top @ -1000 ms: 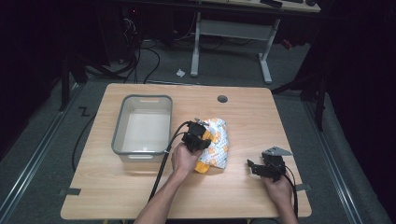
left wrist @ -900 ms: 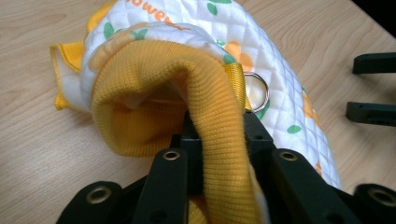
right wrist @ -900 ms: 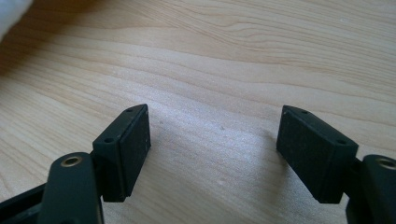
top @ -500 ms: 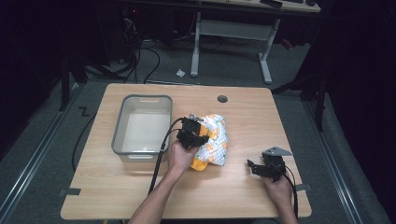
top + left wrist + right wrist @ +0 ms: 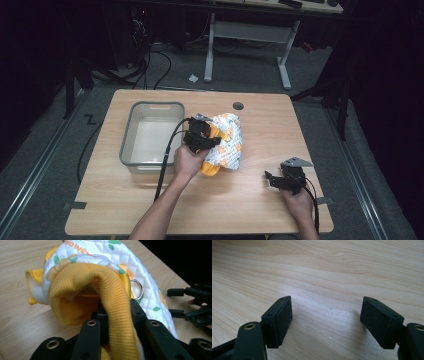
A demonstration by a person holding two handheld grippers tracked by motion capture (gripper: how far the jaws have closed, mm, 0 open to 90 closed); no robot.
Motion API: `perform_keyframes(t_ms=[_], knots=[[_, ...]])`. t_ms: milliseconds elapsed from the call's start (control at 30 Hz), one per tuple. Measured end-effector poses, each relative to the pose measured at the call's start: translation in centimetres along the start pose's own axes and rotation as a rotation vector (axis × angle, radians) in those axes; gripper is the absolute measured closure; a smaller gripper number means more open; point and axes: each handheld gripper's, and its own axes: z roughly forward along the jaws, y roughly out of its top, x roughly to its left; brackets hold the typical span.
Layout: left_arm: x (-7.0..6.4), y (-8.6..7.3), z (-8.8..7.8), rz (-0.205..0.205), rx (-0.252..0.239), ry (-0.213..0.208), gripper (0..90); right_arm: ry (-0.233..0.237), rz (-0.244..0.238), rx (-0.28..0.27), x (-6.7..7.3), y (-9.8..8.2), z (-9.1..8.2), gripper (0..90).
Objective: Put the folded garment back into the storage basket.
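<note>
A small quilted garment (image 5: 227, 145), white with orange and green flowers and a yellow ribbed hem, hangs lifted off the table's middle. My left gripper (image 5: 206, 140) is shut on that yellow hem (image 5: 117, 312), which drapes between its jaws; a metal ring (image 5: 137, 289) shows on the garment. My right gripper (image 5: 280, 180) rests low at the table's right front, jaws open with bare wood between its pads (image 5: 284, 317). In the left gripper view the right gripper (image 5: 192, 303) appears at the far right.
A clear plastic bin (image 5: 150, 134) stands just left of the garment. The wooden table (image 5: 125, 200) has a round cable hole (image 5: 238, 106) near its far edge. Dark floor with cables and another table's legs lie beyond.
My left gripper has risen and drifted toward the far side, lifting the garment's near end off the table. The right gripper has stayed put.
</note>
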Motion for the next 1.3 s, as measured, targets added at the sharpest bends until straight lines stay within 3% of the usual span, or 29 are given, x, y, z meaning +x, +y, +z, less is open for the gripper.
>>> perform_keyframes(t_ms=[133, 267, 533, 900, 1300], knots=[[0.2, 0.4, -1.0, 0.014, -0.009, 0.002, 75.2, -0.001, 0.0, 0.0, 0.0, 0.0, 0.0, 26.1], [0.6, 0.5, -2.1, 0.0, -0.031, -0.016, 75.2, -0.002, 0.004, 0.001, 0.0, 0.0, 0.0, 26.1], [1.7, 0.3, -4.4, -0.009, -0.039, -0.003, 75.2, -0.002, 0.005, 0.001, 0.0, 0.0, 0.0, 26.1], [3.5, 0.4, -8.4, -0.035, -0.105, 0.028, 75.2, -0.004, 0.007, 0.001, 0.0, 0.0, 0.0, 26.1], [5.2, -0.3, -10.7, -0.043, -0.105, 0.081, 75.3, -0.004, 0.005, 0.001, 0.0, 0.0, 0.0, 26.0]])
